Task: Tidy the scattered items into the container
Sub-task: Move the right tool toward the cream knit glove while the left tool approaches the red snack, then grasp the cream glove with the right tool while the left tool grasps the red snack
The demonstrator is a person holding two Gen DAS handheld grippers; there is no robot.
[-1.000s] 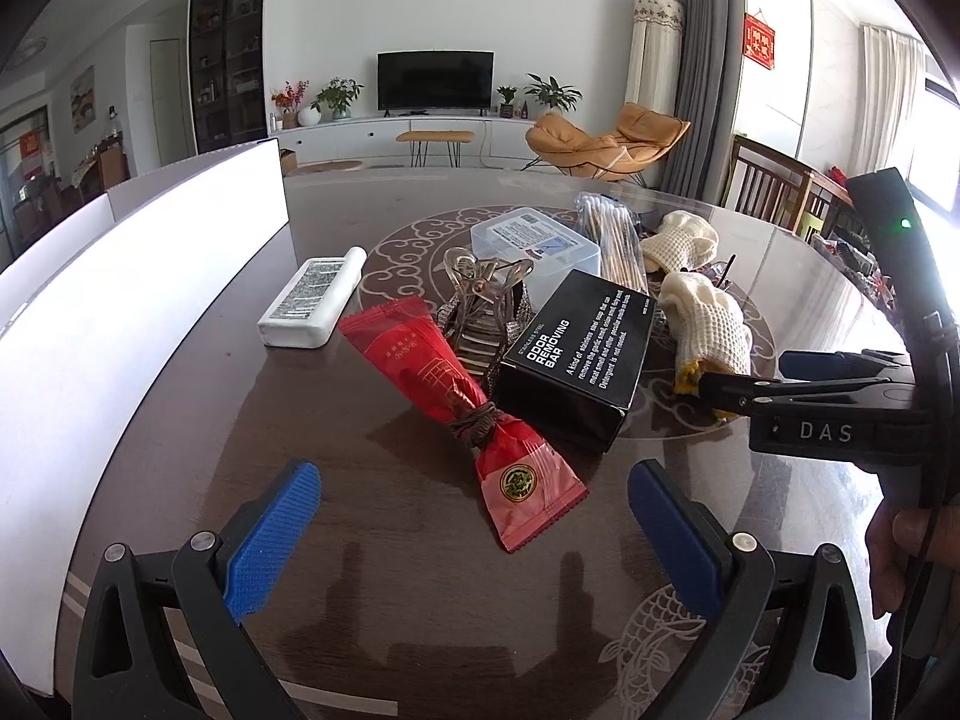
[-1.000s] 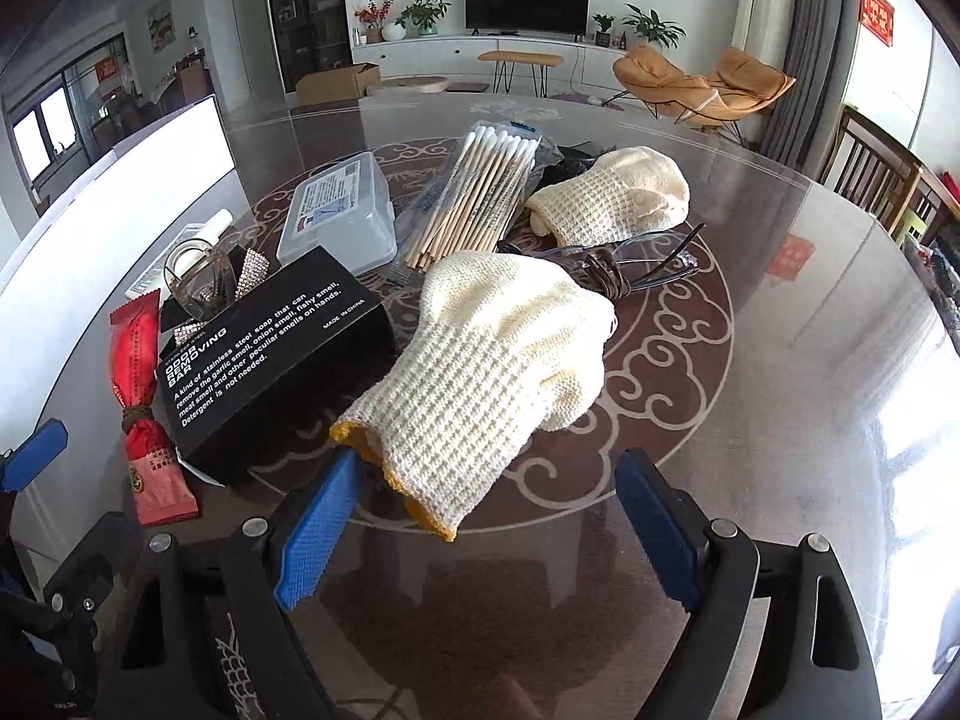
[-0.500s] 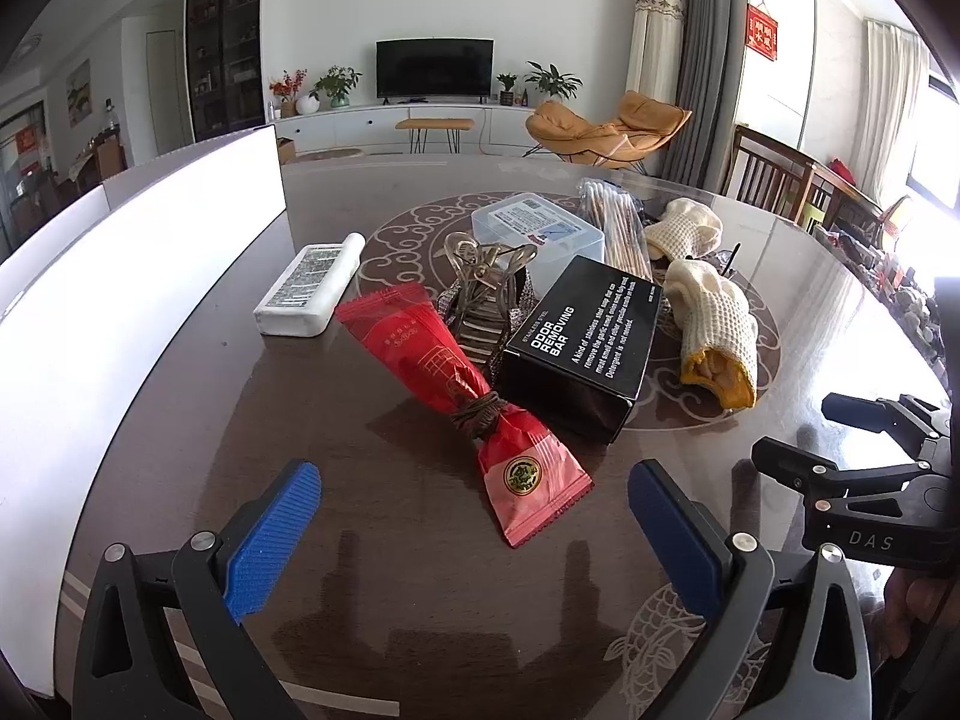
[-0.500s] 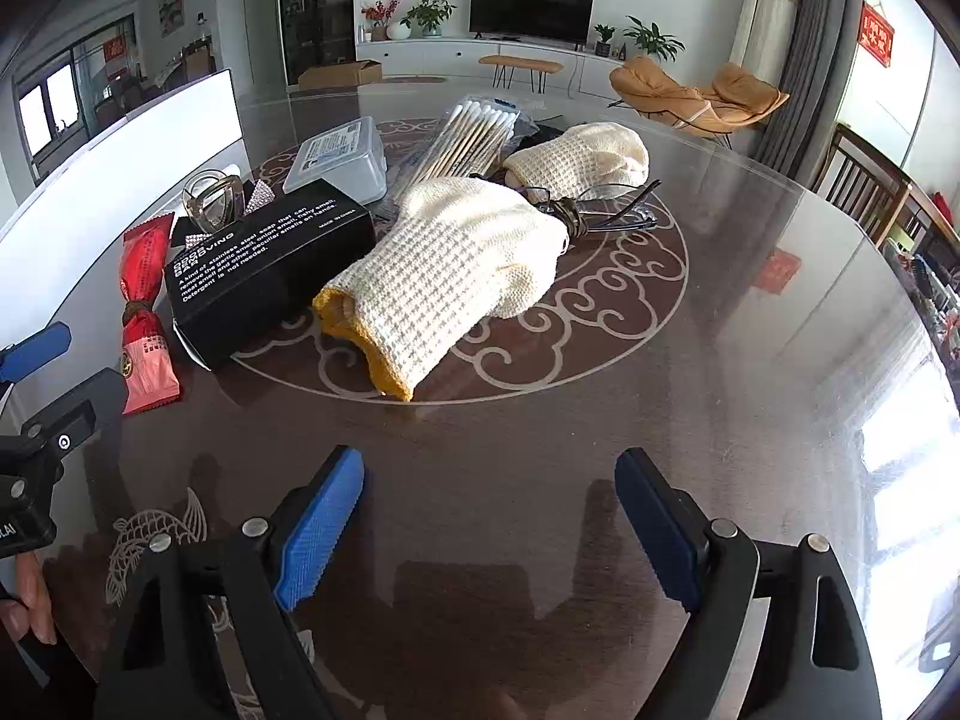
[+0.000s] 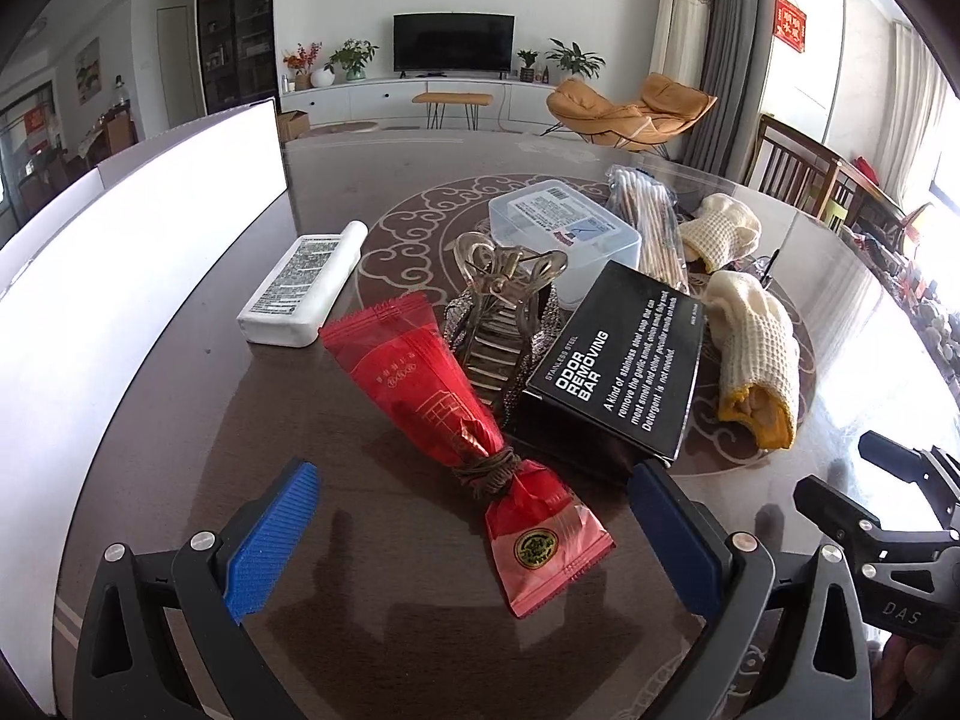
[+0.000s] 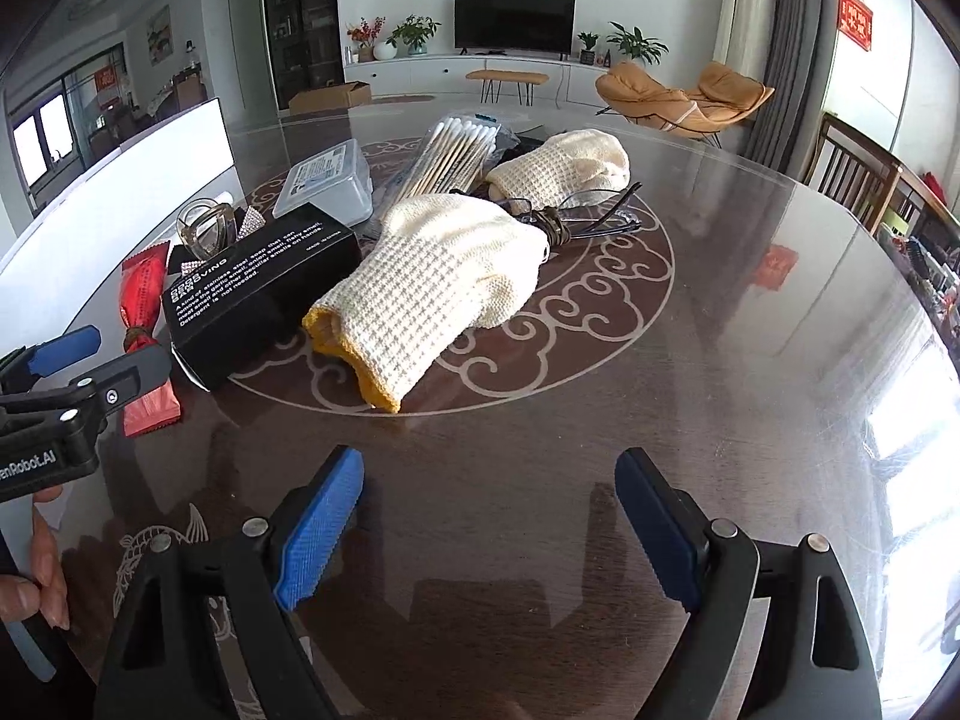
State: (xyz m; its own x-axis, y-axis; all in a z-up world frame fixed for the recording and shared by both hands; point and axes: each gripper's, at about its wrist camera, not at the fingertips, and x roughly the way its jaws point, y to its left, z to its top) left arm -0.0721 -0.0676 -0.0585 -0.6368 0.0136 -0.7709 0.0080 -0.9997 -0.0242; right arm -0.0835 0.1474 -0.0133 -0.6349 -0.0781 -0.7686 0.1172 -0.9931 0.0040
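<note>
Directly ahead of the left gripper (image 5: 474,537), a red snack packet (image 5: 462,438) is seen lying on the dark round table (image 6: 750,360), its sealed lower end reaching in between the two blue pads (image 5: 270,540), which are spread wide and touch nothing. Just beyond the right-hand finger, a black box (image 5: 618,360) printed "ODOR REMOVING BAR" is seen, with a clear hair claw clip (image 5: 510,300) standing between it and the packet. Beyond the left-hand finger a white tube (image 5: 306,282) is laid flat, and further off a clear plastic box (image 5: 564,234) and a bag of cotton swabs (image 5: 654,222) are grouped. A white container wall (image 5: 132,240) is seen well to the left of the fingers.

Ahead of the right gripper (image 6: 492,531), a cream knitted glove (image 6: 438,294) with a yellow cuff is shown lying apart from the pads (image 6: 318,528), which are likewise held wide with only bare table between them. A second glove (image 6: 564,171) is placed further out, and a pair of dark-framed glasses (image 6: 594,219) lies between the two gloves. At the left edge of the right wrist view, a person's fingers (image 6: 36,576) are seen around the left gripper's handle.
</note>
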